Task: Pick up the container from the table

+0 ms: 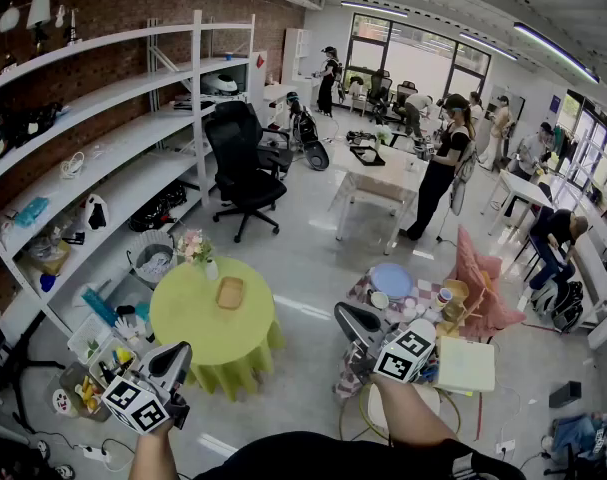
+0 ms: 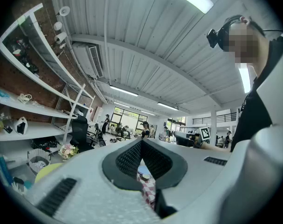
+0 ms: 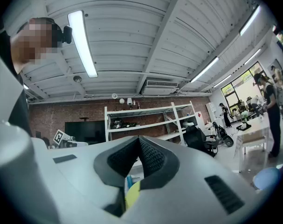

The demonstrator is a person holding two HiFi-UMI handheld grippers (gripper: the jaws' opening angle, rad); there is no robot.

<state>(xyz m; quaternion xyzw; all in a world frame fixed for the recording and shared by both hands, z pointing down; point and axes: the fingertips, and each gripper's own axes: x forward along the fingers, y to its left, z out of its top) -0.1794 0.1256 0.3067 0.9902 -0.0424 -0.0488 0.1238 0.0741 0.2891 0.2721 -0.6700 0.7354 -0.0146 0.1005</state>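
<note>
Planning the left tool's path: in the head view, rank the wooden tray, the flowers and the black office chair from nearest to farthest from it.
1. Wooden tray, middle of the green table.
2. Flowers, table's far edge.
3. Black office chair, beyond the table, by the shelves.

No legible text, label, brand or number anywhere in view.

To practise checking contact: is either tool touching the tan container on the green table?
No: left tool and right tool both stand apart from the tan container on the green table.
</note>
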